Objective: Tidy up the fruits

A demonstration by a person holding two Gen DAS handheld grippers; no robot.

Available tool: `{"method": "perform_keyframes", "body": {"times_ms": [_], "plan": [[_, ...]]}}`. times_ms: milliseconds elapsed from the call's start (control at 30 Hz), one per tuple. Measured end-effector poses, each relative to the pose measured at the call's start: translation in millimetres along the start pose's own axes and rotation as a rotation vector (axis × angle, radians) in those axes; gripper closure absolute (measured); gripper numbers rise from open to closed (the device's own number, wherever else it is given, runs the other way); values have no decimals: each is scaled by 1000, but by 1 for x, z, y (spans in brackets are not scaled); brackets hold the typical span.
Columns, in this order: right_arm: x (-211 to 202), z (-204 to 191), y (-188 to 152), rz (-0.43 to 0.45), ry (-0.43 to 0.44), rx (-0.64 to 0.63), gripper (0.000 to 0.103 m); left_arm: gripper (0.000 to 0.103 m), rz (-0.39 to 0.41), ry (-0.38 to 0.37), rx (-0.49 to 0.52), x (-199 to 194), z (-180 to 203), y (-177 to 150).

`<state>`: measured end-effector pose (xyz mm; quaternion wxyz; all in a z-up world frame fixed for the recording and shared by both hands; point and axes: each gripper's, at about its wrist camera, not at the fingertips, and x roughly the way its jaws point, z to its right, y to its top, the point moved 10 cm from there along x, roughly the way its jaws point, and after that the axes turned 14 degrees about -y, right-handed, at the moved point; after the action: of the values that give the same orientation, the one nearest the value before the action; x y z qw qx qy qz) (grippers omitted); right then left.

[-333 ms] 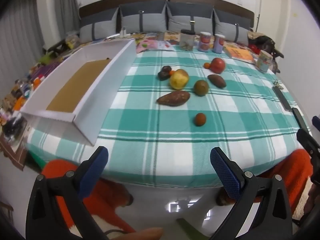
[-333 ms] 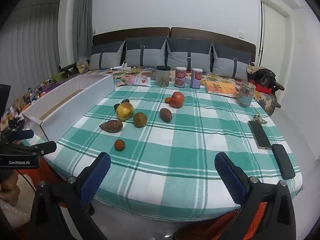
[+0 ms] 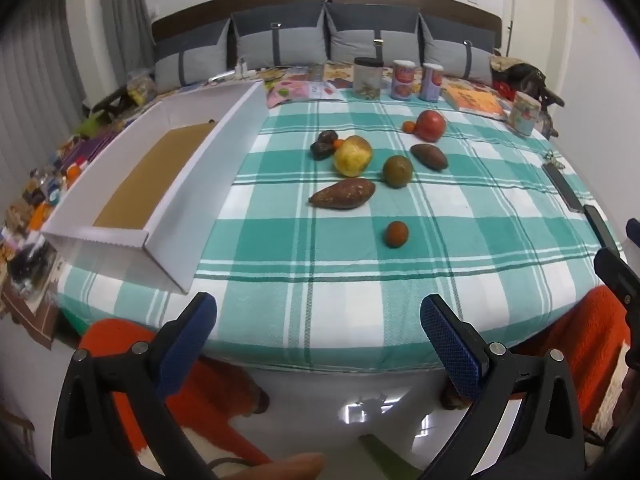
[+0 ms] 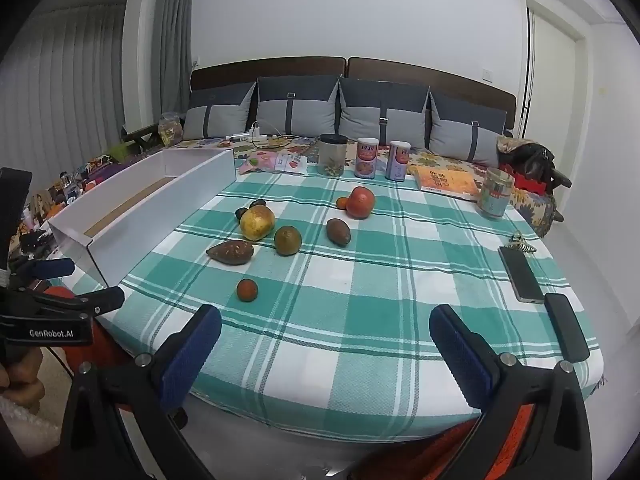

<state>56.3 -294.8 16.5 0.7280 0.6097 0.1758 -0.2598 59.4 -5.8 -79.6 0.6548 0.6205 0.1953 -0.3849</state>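
Several fruits lie on the green checked tablecloth [image 3: 320, 264]: a small orange-red fruit [image 3: 397, 234] nearest, a brown sweet potato [image 3: 343, 194], a yellow apple [image 3: 353, 156], a green round fruit [image 3: 397, 171], a brown oval fruit [image 3: 429, 156], a red apple [image 3: 430, 125] and dark fruits [image 3: 324, 145]. A long white box [image 3: 160, 184] with a brown floor stands at the left. My left gripper [image 3: 318, 330] is open and empty at the table's near edge. My right gripper [image 4: 325, 344] is open and empty over the near edge, right of the left one.
Jars and cans [image 4: 367, 158], a book [image 4: 446, 180] and a tin [image 4: 495, 193] stand along the far edge. Two phones [image 4: 520, 274] lie at the right edge. Cushions [image 4: 380, 114] line the back. Clutter [image 3: 36, 200] lies left of the table.
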Motion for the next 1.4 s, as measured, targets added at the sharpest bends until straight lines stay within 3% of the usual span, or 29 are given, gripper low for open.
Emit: {"method": "perform_keyframes", "body": {"times_ms": [433, 1400], "plan": [[19, -2, -14, -57, 23, 28, 0, 1, -26, 0, 40, 14, 10, -7], [24, -4, -16, -54, 17, 25, 0, 1, -26, -1, 33, 20, 8, -9]]}}
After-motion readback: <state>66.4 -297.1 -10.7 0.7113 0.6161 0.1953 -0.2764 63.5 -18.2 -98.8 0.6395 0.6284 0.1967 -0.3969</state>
